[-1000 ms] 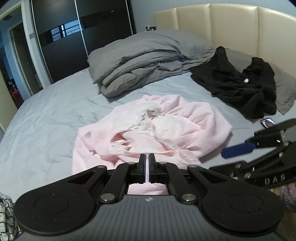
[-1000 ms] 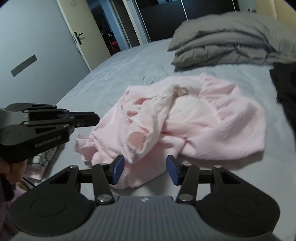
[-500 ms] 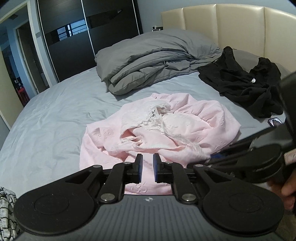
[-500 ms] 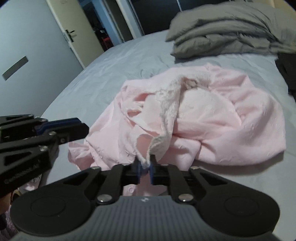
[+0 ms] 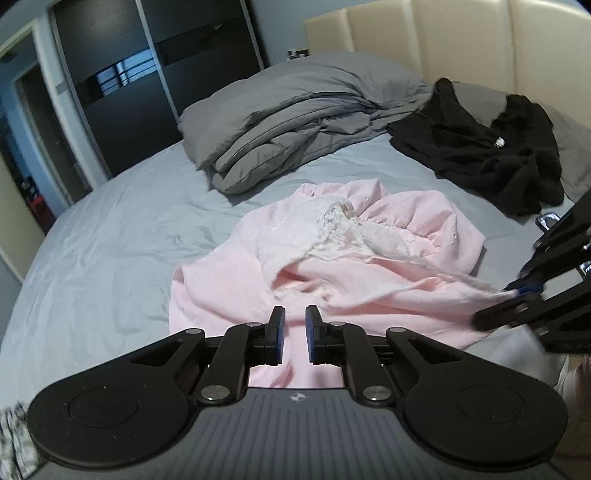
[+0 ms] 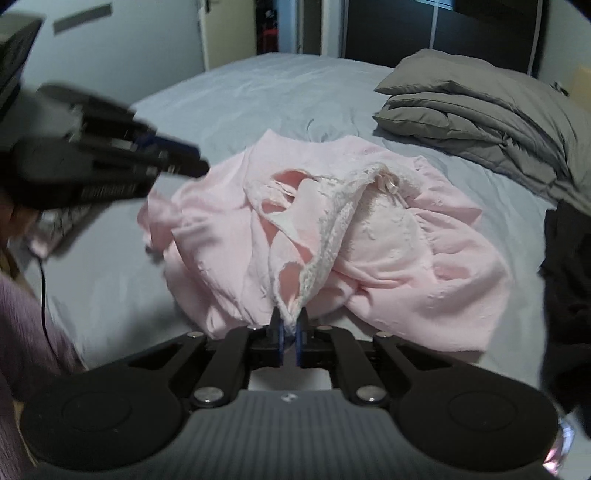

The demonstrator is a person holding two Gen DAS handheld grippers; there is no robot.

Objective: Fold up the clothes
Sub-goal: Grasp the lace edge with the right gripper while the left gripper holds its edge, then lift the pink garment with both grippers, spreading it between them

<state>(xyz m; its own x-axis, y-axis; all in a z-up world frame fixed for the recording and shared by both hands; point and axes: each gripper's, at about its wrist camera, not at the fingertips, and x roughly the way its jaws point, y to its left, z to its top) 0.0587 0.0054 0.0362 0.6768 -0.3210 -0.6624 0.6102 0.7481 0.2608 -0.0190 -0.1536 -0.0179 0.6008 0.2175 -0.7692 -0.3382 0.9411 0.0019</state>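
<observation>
Garment: a crumpled pale pink garment (image 5: pixel 373 258) of soft, slightly nubbly cloth with a white lace trim (image 6: pixel 332 229) lies heaped in the middle of the bed, its folds bunched and irregular.
Right tongs: the black right tongs (image 6: pixel 289 334) with blue pads are pressed together on a peak of the pink cloth at the lace edge; the fabric rises in a taut ridge into the narrow gap. In the left view the right tongs (image 5: pixel 517 291) show at the right edge with a stretched strip of pink cloth leading to them.
Left tongs: the black left tongs (image 5: pixel 294 334) stand a narrow gap apart, nothing between the pads, just above the near hem of the garment.
Change: a second ago the right tongs were spread over the hem; now they are closed on it and the cloth is pulled up. The left tongs were shut; now they are a little apart.
Bed: a smooth, lightly creased pale grey sheet (image 5: pixel 110 229); a folded grey quilted duvet (image 5: pixel 295 122) at the far side; a rumpled black garment (image 5: pixel 487 147) near the cream padded headboard (image 5: pixel 461 40).
Room: dark glossy wardrobe doors (image 5: pixel 155 74) and a grey wall with a cream door (image 6: pixel 229 33).
Person: a mauve ribbed sleeve (image 6: pixel 26 332) at the lower left of the right view.
</observation>
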